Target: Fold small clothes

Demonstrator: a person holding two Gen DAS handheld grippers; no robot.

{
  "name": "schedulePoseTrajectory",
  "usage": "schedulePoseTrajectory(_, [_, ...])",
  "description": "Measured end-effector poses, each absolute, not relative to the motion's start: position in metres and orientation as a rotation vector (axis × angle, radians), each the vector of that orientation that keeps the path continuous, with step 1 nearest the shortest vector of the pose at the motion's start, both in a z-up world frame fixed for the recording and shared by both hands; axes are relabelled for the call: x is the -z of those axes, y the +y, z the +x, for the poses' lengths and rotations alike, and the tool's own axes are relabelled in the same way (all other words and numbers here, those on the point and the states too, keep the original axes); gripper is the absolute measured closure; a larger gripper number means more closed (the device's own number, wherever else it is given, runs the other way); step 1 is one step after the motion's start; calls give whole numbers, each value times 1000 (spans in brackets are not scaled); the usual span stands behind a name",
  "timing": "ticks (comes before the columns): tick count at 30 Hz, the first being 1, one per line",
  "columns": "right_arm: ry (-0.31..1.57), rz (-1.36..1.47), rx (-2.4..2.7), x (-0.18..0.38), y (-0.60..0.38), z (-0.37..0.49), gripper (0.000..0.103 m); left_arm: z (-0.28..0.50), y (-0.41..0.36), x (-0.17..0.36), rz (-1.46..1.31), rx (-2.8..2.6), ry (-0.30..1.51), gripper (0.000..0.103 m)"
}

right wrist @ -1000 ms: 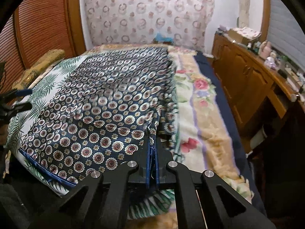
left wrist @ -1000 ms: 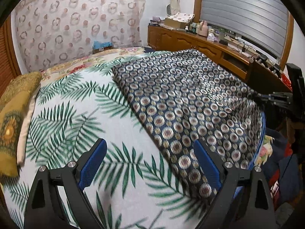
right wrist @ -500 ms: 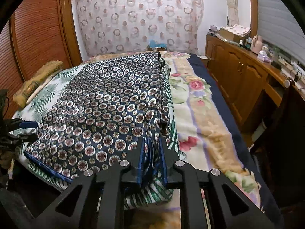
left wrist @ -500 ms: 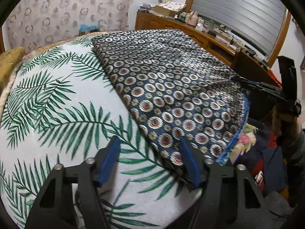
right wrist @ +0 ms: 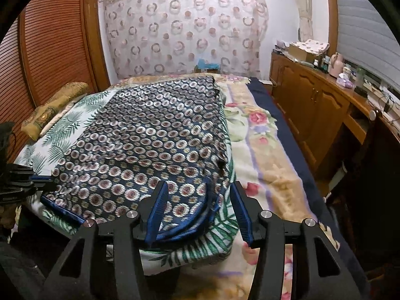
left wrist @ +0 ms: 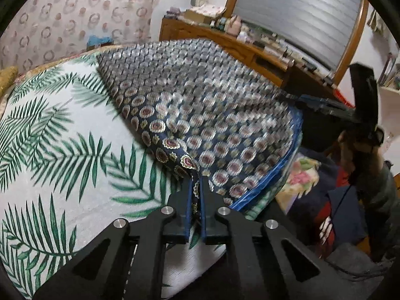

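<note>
The left gripper (left wrist: 196, 190) pinches the patterned garment (left wrist: 200, 115) at its near corner — likely to lift a fold — while the right gripper (right wrist: 200, 215) hangs spread above the hem.

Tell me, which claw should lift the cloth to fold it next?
Probably the left claw: it is shut on a corner of the dotted cloth. The right claw is open over the other near corner, gripping nothing.

At the back we see a curtain (right wrist: 185, 35) with ring pattern; a louvred wooden door (right wrist: 50, 42) fills the left, a wooden sideboard (right wrist: 315, 100) the right.
</note>
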State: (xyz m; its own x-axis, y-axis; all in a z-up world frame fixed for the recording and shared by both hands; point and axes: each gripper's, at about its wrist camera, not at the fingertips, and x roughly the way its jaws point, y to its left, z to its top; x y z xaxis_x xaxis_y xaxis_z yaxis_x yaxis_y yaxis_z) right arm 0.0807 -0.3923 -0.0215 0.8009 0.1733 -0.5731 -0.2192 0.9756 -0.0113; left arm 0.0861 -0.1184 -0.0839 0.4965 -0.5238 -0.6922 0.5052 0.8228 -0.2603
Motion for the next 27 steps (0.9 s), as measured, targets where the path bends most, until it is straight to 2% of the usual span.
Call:
schedulePoseTrajectory(9, [581, -97, -354, 8, -354, 63, 47, 100, -136, 33, -25, 664, 733, 99])
schedulePoseTrajectory(14, [576, -113, -425, 7, -337, 57, 42, 113, -144, 13, -18, 666, 688, 99])
schedulePoseTrajectory(27, [631, -176, -477, 24, -325, 61, 40, 138, -144, 12, -50, 629, 678, 99])
